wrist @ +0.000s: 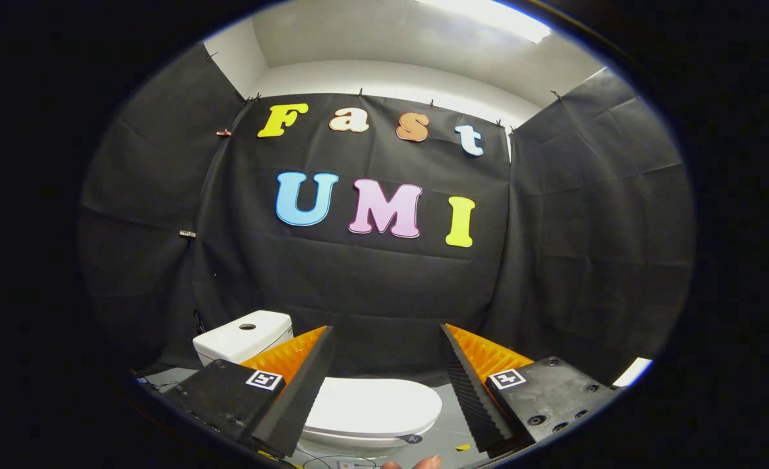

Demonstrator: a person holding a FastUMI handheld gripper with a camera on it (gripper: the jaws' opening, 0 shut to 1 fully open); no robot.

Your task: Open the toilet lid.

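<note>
A small white toilet stands on the grey floor below and ahead of me. Its lid (375, 404) lies flat and closed over the bowl, showing between my two fingers. The white tank (244, 337) with a round button on top sits behind the lid, to the left, partly hidden by my left finger (293, 391). My gripper (384, 332) hangs above the toilet, open wide, with nothing between the fingers and well clear of the lid.
Black cloth walls close the booth on three sides just behind the toilet. The grey floor (446, 433) carries a thin cable and small markers in front of the bowl. A person's fingertips (417, 464) show at the near edge.
</note>
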